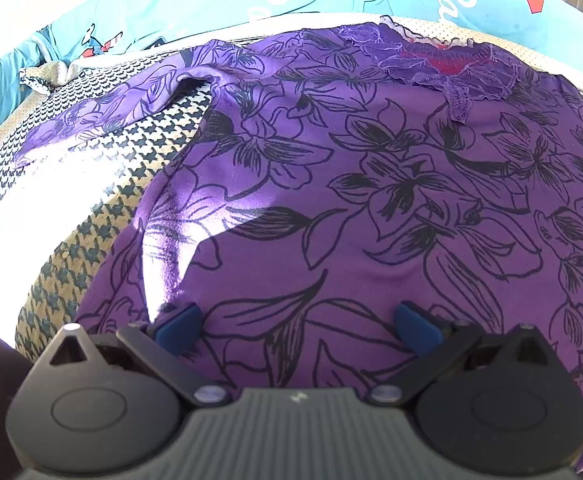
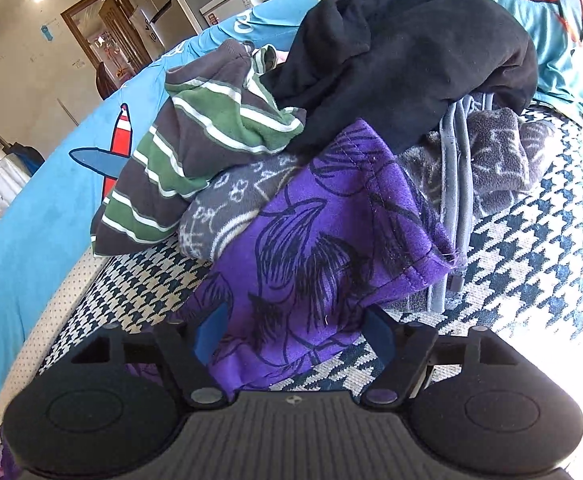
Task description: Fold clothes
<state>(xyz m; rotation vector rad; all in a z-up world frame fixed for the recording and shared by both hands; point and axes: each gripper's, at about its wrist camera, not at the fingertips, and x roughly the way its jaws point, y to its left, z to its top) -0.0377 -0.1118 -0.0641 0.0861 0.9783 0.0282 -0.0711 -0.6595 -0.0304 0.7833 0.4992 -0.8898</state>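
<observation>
Houndstooth cover (image 1: pixel 91 216) bears purple garment (image 1: pixel 371 200), collar away; both hand-held grippers spread.

A houndstooth cover (image 1: pixel 91 240) meets a blue cushion (image 2: pixel 43 216); a fridge (image 2: pixel 163 4) stands beyond.

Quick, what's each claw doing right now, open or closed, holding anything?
Left claw: open above the purple floral garment, holding nothing.
Right claw: open, with a purple sleeve end lying between its jaws, not clamped.
</observation>
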